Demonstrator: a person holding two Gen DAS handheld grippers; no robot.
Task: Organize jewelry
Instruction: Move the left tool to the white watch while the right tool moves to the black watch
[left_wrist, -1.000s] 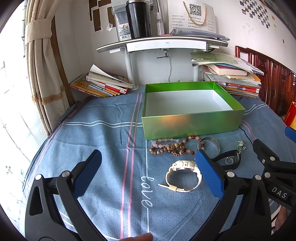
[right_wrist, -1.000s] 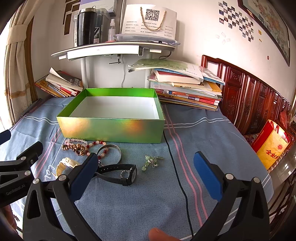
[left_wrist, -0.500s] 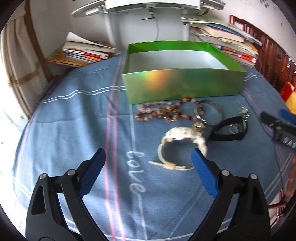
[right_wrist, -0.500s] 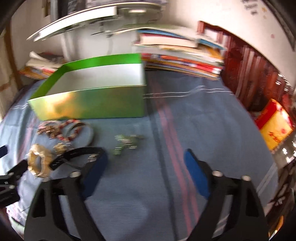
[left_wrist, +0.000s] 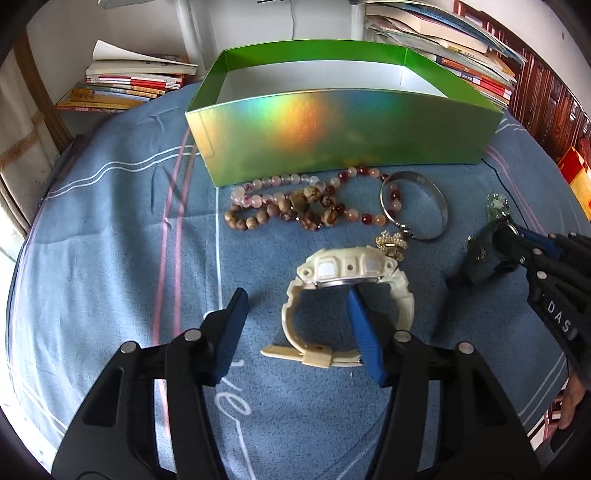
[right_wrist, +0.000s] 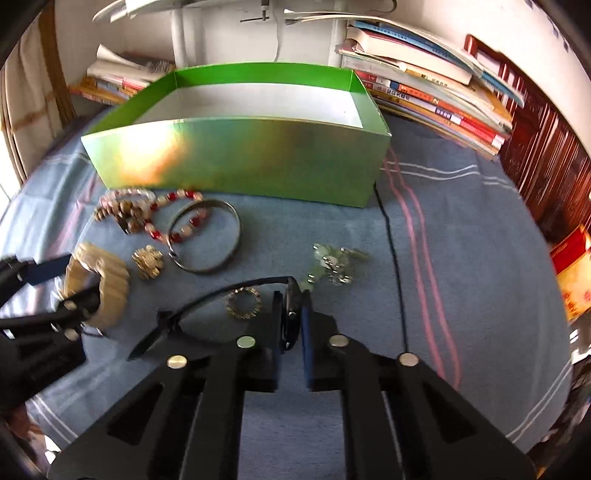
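A cream watch (left_wrist: 347, 269) stands on edge on the blue cloth. My left gripper (left_wrist: 296, 293) is closing around the left side of its strap, with one blue pad (left_wrist: 364, 332) inside the loop and the other outside it. Neither pad presses on the strap. My right gripper (right_wrist: 291, 299) is closing on the case of a black watch (right_wrist: 290, 321), with both pads against it. In the left wrist view that gripper (left_wrist: 517, 236) holds the black watch (left_wrist: 480, 258) at the right. The open green box (left_wrist: 332, 122) stands behind.
Bead bracelets (left_wrist: 295, 206), a silver bangle (left_wrist: 417, 206), a gold brooch (left_wrist: 391, 243), a gold ring (right_wrist: 243, 302) and a green charm (right_wrist: 332, 266) lie before the box. A black cable (right_wrist: 391, 258) runs along the cloth. Book stacks (right_wrist: 436, 92) line the back and a wooden headboard (right_wrist: 546, 166) the right.
Both grippers came down and tipped toward the cloth. The left jaws narrowed around the cream watch's strap. The right jaws closed from wide open onto the black watch.
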